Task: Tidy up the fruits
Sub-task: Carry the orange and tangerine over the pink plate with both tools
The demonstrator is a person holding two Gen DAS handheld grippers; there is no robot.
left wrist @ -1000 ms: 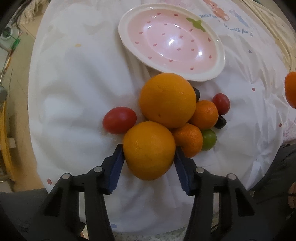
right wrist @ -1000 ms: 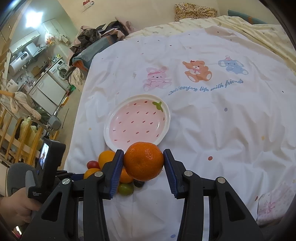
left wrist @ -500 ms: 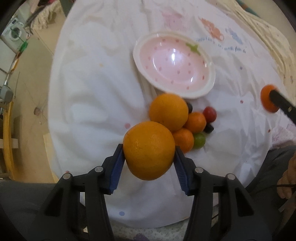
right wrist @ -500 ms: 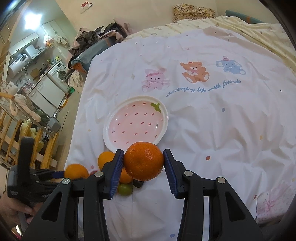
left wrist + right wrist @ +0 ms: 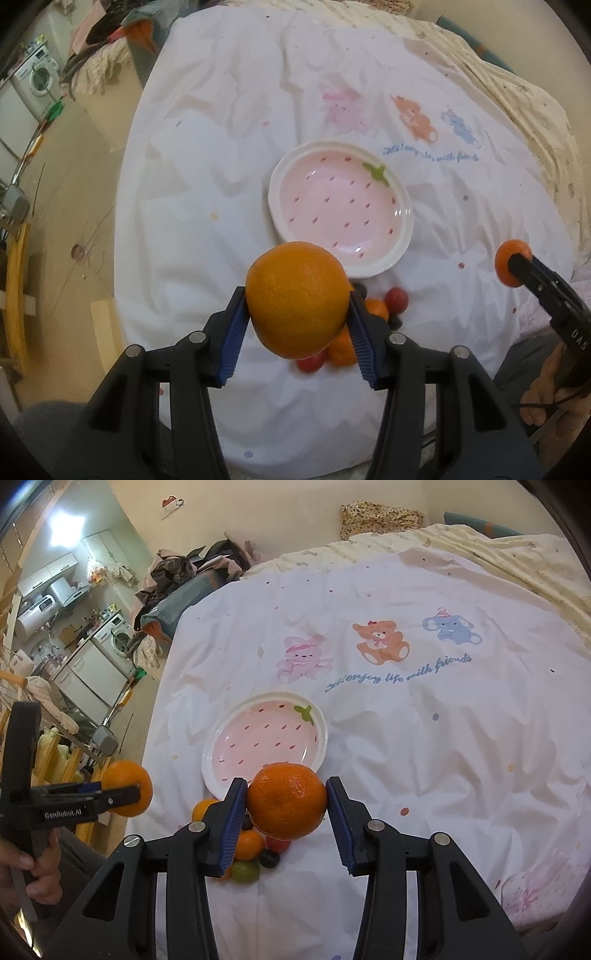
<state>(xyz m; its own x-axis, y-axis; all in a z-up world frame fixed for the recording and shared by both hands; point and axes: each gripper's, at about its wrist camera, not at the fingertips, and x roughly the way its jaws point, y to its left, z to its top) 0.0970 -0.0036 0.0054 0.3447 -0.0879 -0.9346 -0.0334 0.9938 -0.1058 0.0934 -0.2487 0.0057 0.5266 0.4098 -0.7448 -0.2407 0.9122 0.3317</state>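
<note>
Left wrist view: the left gripper [image 5: 297, 317] pinches a large orange [image 5: 297, 299] across its widest part, held in the air above the fruit pile [image 5: 354, 332] on the bed [image 5: 207, 206], near the strawberry plate [image 5: 373, 267]. The orange looks heavy, firm and round, so a pinch off its middle would likely let it roll out.

Right wrist view: the right gripper [image 5: 286, 808] clamps a mandarin [image 5: 287, 800] at its middle, in the air in front of the plate [image 5: 221, 786]. It is probably lighter and softer-skinned, so it wants gentle pressure.
</note>
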